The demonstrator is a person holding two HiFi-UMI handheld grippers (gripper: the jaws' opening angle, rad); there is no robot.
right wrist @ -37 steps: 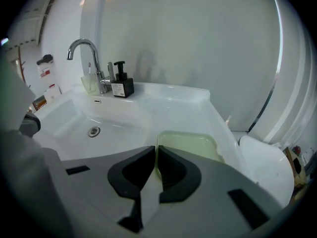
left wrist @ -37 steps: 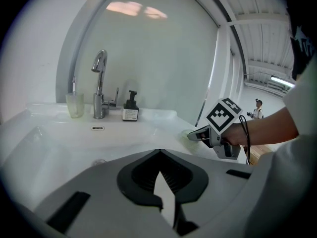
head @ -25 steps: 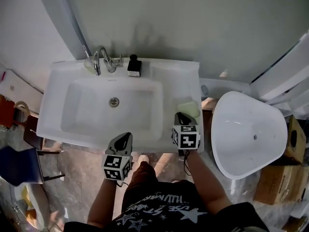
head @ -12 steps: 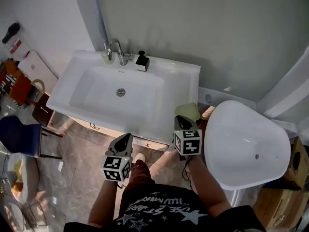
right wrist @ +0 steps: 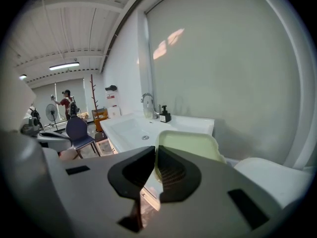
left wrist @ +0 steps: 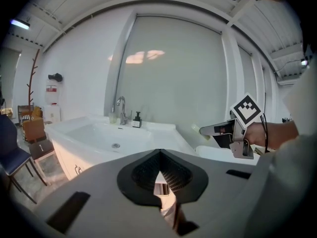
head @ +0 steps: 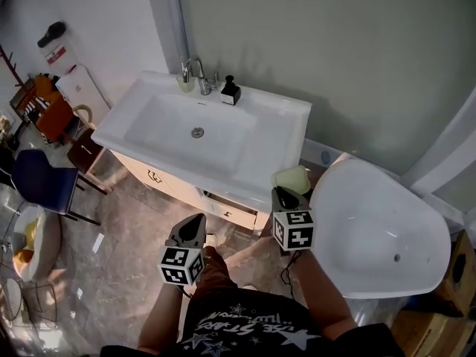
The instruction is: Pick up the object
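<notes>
Found the right gripper closed almost fully on the thin rim of a pale green soap dish, pinched edge-on. Confirmed the same hold in the right gripper view, with the dish wall caught between the jaws and the rest of the dish projecting forward past the tips. Found the left gripper lower and to the left, jaws together on nothing, over the floor and well apart from the dish.

Checked against the head view of a second before. Placed the dish then on the right end of the washbasin top, with the right gripper already at it. Recorded it now clear of that surface, carried off the front right corner and hanging between the washbasin and the white tub. Noted no change in the tightness of the grip over that interval.

Judged the pick-up as done in substance, with the object off its support and borne by the right gripper alone. Flagged the narrow edge hold as a possible cause of tilting or slipping.

Farther back, noted the tap and the black soap dispenser at the rear of the washbasin, untouched.
</notes>
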